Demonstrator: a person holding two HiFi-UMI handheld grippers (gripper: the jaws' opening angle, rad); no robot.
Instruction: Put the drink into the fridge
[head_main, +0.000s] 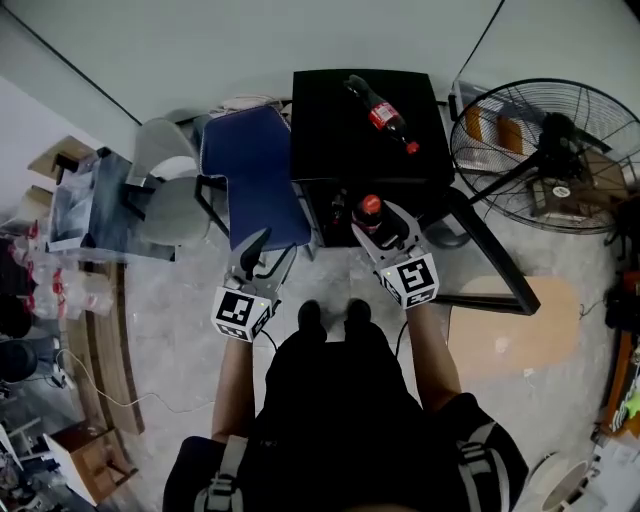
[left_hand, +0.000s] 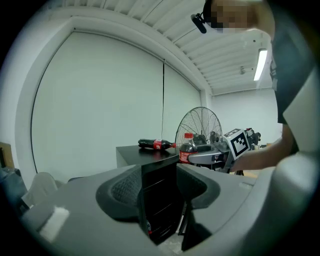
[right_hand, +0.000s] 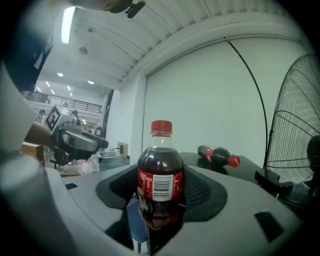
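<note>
My right gripper (head_main: 372, 222) is shut on an upright cola bottle with a red cap (head_main: 370, 207), held in front of the small black fridge (head_main: 340, 130). In the right gripper view the bottle (right_hand: 160, 175) stands between both pads, label facing the camera. A second cola bottle (head_main: 383, 113) lies on its side on top of the fridge. The fridge door (head_main: 490, 255) stands swung out to the right. My left gripper (head_main: 258, 245) is open and holds nothing, left of the fridge by a blue chair (head_main: 250, 170). In the left gripper view its jaws frame the fridge's corner (left_hand: 157, 200).
A large floor fan (head_main: 540, 150) stands right of the fridge, close behind the open door. A grey chair (head_main: 170, 190) and a cluttered table (head_main: 90, 205) are at the left. A wooden board (head_main: 520, 330) lies on the floor at the right. The person's feet (head_main: 330, 318) are just below the grippers.
</note>
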